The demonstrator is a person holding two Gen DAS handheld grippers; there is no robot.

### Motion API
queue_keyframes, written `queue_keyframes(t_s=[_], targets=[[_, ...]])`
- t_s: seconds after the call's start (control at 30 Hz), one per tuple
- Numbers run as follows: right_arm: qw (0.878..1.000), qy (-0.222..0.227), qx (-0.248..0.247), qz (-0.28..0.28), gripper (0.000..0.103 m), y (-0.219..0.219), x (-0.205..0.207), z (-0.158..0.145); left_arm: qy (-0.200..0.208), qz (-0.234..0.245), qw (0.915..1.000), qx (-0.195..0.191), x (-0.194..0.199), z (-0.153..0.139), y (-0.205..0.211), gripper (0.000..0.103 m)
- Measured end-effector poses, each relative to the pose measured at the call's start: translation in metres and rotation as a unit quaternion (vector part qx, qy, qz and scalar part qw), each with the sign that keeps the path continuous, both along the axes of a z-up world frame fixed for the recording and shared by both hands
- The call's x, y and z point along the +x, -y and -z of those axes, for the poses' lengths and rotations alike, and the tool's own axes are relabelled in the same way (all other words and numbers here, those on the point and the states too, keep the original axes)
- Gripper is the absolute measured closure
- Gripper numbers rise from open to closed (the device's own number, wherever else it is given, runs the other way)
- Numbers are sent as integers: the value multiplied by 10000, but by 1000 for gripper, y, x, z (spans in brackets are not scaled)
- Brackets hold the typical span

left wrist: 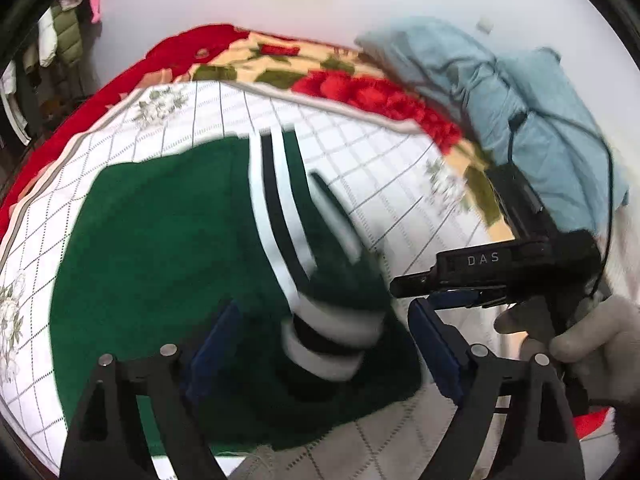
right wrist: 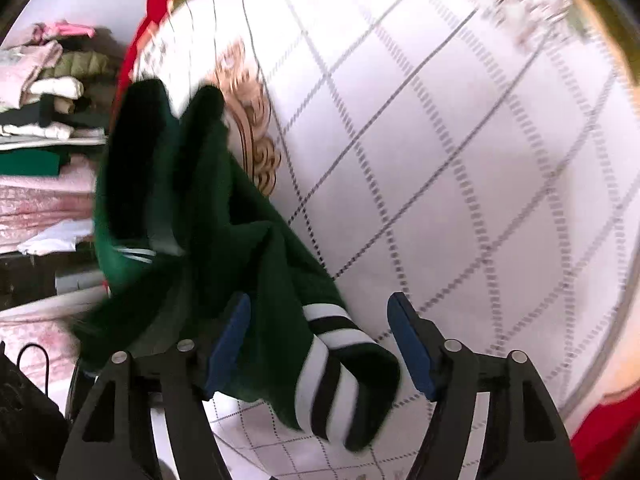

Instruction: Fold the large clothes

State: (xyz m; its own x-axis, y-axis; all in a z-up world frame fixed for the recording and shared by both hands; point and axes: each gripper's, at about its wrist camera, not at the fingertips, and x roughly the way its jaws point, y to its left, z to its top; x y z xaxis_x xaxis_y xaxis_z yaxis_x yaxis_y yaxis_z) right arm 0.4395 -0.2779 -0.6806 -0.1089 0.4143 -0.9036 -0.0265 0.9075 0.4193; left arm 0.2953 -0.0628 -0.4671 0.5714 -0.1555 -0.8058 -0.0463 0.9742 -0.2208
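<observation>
A dark green garment [left wrist: 160,248] with white and black stripes lies spread on the white checked bedsheet [left wrist: 360,152]. Its striped cuff [left wrist: 328,336] is bunched between the open jaws of my left gripper [left wrist: 316,344], blurred by motion. In the right wrist view the same green garment [right wrist: 208,232] lies crumpled, and its striped cuff [right wrist: 336,364] sits between the open jaws of my right gripper [right wrist: 320,344]. My right gripper also shows in the left wrist view [left wrist: 460,276], held by a gloved hand [left wrist: 580,340] just to the right.
A red floral blanket [left wrist: 360,88] lies under the sheet, with a light blue bundle [left wrist: 520,100] and black cables at the far right. Stacks of folded clothes [right wrist: 44,92] sit on shelves at the left. Clothes hang at the far left [left wrist: 60,32].
</observation>
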Motion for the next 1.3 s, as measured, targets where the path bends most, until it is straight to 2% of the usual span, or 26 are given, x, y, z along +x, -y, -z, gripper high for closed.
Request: queue_keyframes(t_s=[0.1,0.2,0.3,0.33,0.37,0.43,0.47,0.5,0.53,0.57,0.63,0.7,0.77,0.83,0.93,1.0,1.1,1.13,1.17,1.23,1.3], targets=[[9992,35,334,193,30,16,-1,-21,-30,-288,9995,-160,-11,-14,-14,13],[9952,-149,897,366,30,16,-4,-32,-140,-724,9973,36,-23,-20,-40,10],[9889,-512,1347,373,28,-19,-9,-26,-395,-1267,9888,681,-34,-13,-74,6],[9877,-662,1385,301,27,-31,-12,-21,-521,-1349,9861,823,-35,-9,-82,6],[9869,-755,1414,191,27,-42,-23,-22,-751,-1508,9797,1088,-35,-2,-94,6],[9851,-1053,1355,-147,27,-73,-28,-4,-939,-1700,9720,1323,-36,6,-109,6],[9845,-1179,1295,-126,37,-81,-31,4,-999,-1808,9687,1374,-37,11,-118,6],[9825,-1339,1289,-99,57,-93,-37,14,-1039,-1906,9659,1409,-39,16,-124,6],[9844,-1318,1162,-86,81,-98,-40,17,-1114,-1996,9631,1420,-38,21,-130,6],[9873,-1181,1063,-21,81,-101,-43,13,-1225,-2051,9612,1380,-37,28,-136,6],[9886,-792,1276,134,82,-102,-48,-13,-1394,-2150,9569,1369,-36,39,-143,6],[9872,-581,1431,386,82,-92,-54,-33,-1475,-2140,9578,1227,-35,48,-148,6],[9880,-677,1185,728,82,-78,-60,-31,-1638,-2068,9578,1137,-32,62,-151,6],[9863,-1011,636,1134,82,-61,-70,-1,-1755,-1951,9586,1108,-30,76,-152,4],[9799,-1382,-15,1436,80,-52,-76,45,-1956,-1695,9623,834,-25,93,-151,3],[9786,-1464,-197,1433,79,-58,-74,50,-1992,-1570,9634,861,-22,95,-149,3],[9848,-1260,-654,998,71,-80,-67,20,-2040,-1380,9648,920,-16,88,-148,3],[9865,-1126,-826,851,63,-86,-67,6,-2039,-1343,9658,872,-14,81,-150,3],[9872,-940,-1092,679,60,-92,-66,-12,-2025,-1339,9664,847,-12,74,-152,3],[9875,-599,-1368,514,60,-100,-64,-40,-1968,-1336,9673,876,-6,62,-154,3],[9884,-264,-1388,559,59,-108,-58,-70,-1928,-1294,9678,969,5,50,-155,3]])
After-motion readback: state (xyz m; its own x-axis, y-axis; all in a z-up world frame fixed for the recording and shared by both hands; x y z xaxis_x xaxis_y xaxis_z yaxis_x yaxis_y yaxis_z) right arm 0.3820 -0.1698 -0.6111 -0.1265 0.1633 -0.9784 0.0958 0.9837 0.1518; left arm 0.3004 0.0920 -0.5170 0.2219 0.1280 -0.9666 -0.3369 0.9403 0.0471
